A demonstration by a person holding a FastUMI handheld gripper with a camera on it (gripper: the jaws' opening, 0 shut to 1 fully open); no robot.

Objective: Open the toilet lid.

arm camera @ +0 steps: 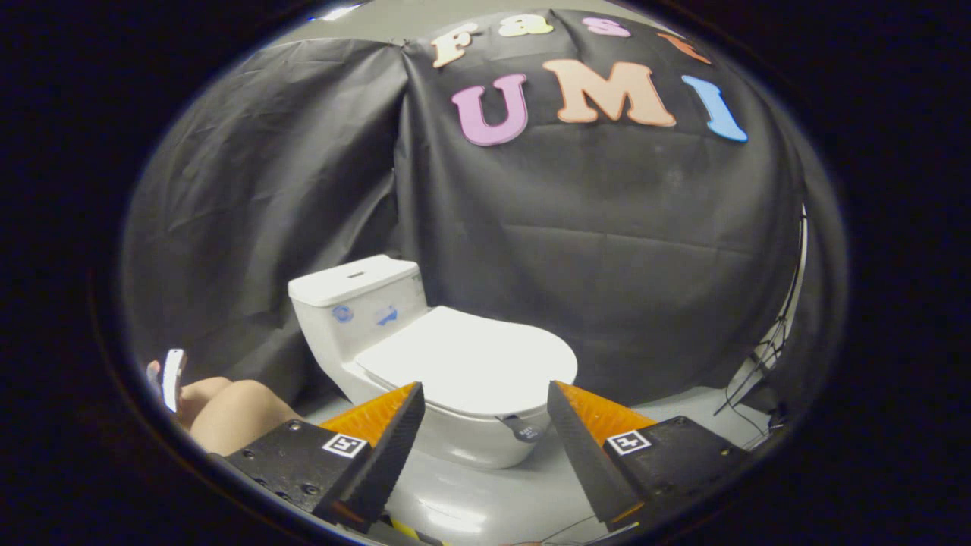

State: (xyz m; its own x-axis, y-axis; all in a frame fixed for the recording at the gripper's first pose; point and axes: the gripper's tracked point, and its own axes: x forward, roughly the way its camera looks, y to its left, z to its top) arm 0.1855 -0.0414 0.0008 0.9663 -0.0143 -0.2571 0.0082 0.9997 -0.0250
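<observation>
Markings: blue stickers [364, 314] on tank, unreadable.
Gripper [485, 398]: fingers spread wide, empty, just short of closed toilet lid [470, 356].

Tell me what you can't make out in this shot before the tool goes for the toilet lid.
- Toilet lid: closed, so the bowl's inside is hidden.
- Small dark tab at the lid's front rim: too small to identify.
- Blue marks on the tank: blurred.
- Person's knee: cut off at the edge.
- Tool: open, lower parts cut off.
</observation>
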